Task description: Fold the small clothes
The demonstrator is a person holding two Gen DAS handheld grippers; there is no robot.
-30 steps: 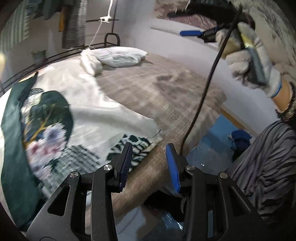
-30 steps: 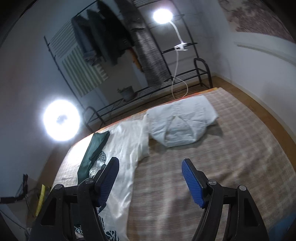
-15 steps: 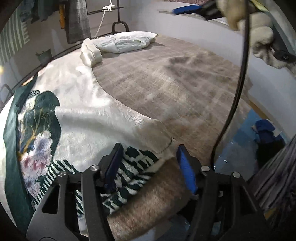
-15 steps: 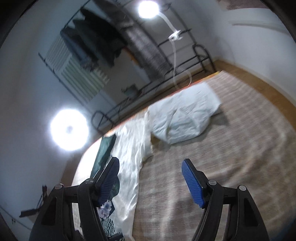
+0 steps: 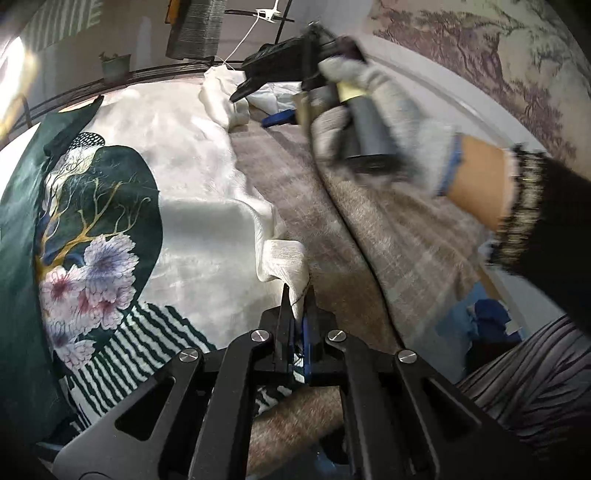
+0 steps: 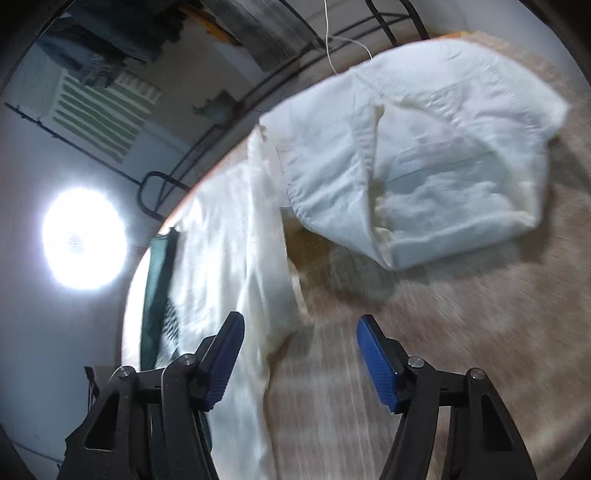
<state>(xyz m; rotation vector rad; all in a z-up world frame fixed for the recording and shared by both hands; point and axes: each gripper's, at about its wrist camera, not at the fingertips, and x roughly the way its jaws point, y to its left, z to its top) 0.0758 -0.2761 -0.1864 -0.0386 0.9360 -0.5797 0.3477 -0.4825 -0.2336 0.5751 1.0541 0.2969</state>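
Observation:
A white garment (image 5: 192,192) with a dark green floral print lies spread on the bed. My left gripper (image 5: 297,295) is shut on its near right corner, which bunches up at the fingertips. My right gripper (image 5: 258,96), held by a gloved hand, is open at the far end of the garment; in the right wrist view (image 6: 295,350) its jaws stand wide apart over the garment's white edge (image 6: 255,266). A folded white garment (image 6: 417,166) lies just beyond it.
The bed has a brown checked cover (image 5: 369,229). A clothes rack (image 6: 258,22) with hanging clothes stands behind the bed, beside a bright round lamp (image 6: 83,238). The white wall (image 5: 461,107) runs along the right side. Blue items (image 5: 487,317) lie on the floor.
My left gripper has moved onto the garment's corner and shut on it. My right gripper has swung down from high above toward the garment's far end, staying open.

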